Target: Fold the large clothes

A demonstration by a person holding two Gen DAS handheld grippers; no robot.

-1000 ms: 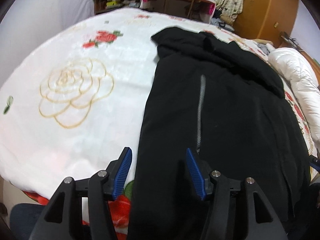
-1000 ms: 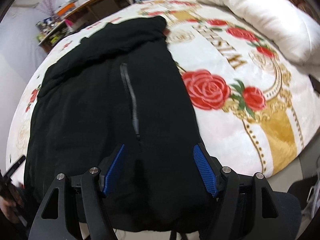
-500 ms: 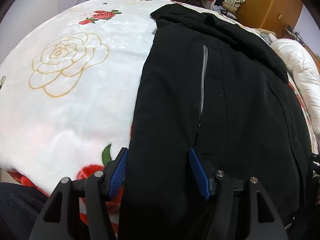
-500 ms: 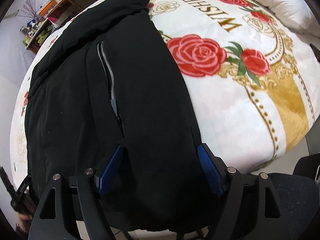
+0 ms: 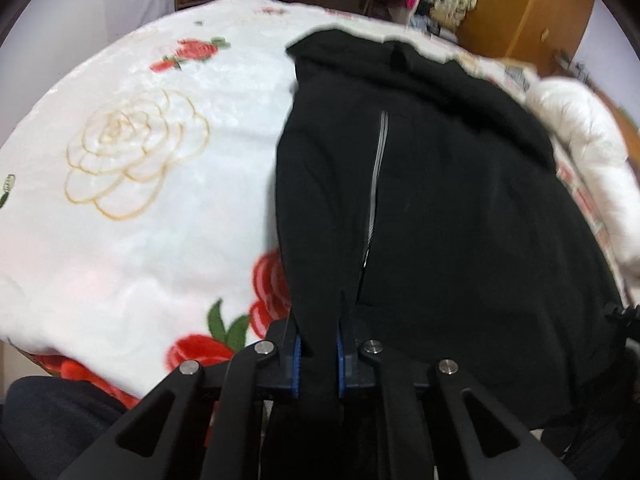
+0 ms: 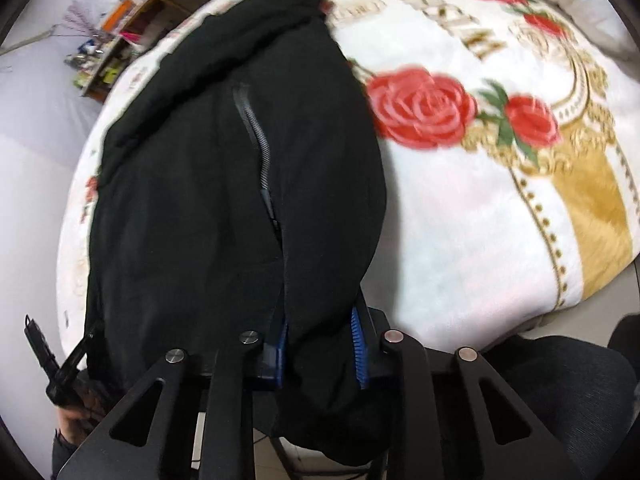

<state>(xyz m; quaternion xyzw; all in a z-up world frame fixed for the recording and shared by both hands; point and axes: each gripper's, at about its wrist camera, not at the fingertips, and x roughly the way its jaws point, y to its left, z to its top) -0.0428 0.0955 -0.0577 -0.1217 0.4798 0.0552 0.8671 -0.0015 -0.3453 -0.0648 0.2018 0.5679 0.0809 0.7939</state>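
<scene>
Both tools are closing on the near hem: my left tool (image 5: 318, 350) and right tool (image 6: 320, 350) each pinch black jacket (image 5: 440, 200) fabric. It lies flat along the bed (image 5: 160, 200). Next, I judge, lift evenly and carry the hem toward the collar.

Even, soft indoor light — both views motion-blurred, far edges smeared, strong fisheye bending, dark vignetted corners.

Right wrist view: gold capital lettering printed on the rose-patterned blanket (image 6: 500, 216), upside down and motion-blurred near the top edge; individual letters cannot be made out. Left wrist view: no legible text, label or number anywhere.
</scene>
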